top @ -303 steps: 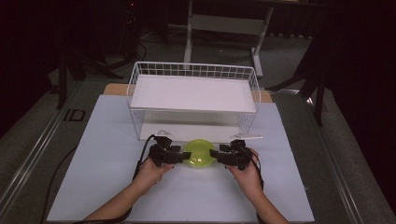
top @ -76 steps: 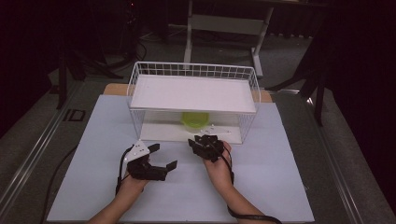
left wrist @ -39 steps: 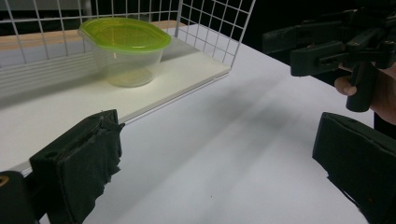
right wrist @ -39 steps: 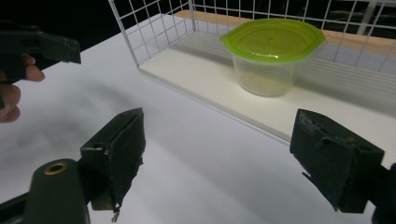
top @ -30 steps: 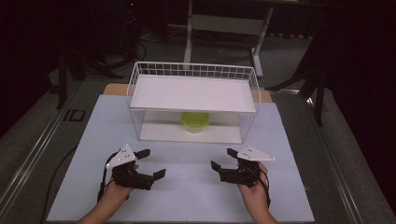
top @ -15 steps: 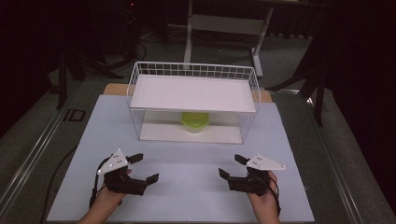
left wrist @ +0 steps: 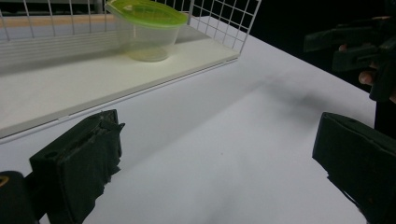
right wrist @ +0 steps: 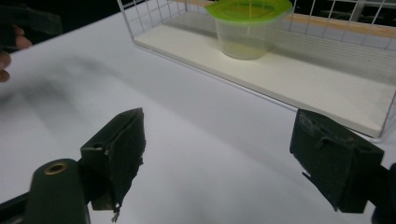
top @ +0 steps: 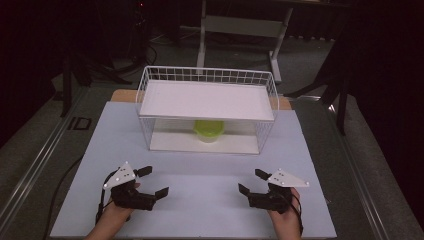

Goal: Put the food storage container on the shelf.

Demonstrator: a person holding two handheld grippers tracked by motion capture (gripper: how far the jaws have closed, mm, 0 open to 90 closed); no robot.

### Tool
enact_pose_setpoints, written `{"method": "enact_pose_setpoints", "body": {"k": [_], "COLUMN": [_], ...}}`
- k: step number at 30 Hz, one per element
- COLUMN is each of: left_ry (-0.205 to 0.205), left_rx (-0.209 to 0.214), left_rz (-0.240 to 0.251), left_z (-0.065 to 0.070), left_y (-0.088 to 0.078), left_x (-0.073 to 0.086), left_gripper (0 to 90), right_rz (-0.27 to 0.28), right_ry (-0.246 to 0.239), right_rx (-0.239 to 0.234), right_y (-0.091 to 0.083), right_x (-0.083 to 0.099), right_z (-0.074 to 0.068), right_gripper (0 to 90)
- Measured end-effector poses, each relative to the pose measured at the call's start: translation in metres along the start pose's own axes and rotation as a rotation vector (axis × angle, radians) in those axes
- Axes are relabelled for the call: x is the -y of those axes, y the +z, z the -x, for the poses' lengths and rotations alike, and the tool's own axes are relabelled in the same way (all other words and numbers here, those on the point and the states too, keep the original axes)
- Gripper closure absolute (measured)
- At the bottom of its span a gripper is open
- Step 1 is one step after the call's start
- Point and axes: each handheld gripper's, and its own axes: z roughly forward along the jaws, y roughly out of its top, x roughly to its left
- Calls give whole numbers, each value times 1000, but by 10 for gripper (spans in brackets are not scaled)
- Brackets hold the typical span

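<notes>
The tub point(top: 208, 131) now sits inside the rack point(top: 207, 100); both tongs point(top: 150, 182) point(top: 251, 182) have drawn back from it, wide open, empty.

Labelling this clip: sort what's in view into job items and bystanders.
Job items: lidded green container on the lower shelf of the wire rack; left gripper and right gripper, both open and empty.

Bystanders: white table mat, grey stand behind.
</notes>
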Motion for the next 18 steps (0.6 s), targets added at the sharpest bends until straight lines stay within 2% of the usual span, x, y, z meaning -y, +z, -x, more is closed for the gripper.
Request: {"method": "enact_pose_setpoints", "body": {"k": [3,7,12,18], "left_ry": [14,37,30,18], "left_rx": [0,2,-9,-1], "left_rz": [-13,-5,-3,8], "left_z": [1,4,3,3], "left_y": [2,2,1,1], "left_x": [1,1,4,3], "left_gripper": [21,21,21,22], "right_rz": [-8,-10,-33,-42], "right_ry": [4,13,11,-2], "right_rx": [9,10,11,-6], "right_y": [2,5,11,16], "right_x": [4,6,9,10], "right_z": [3,4,5,1], "right_gripper": [180,180,181,181]}}
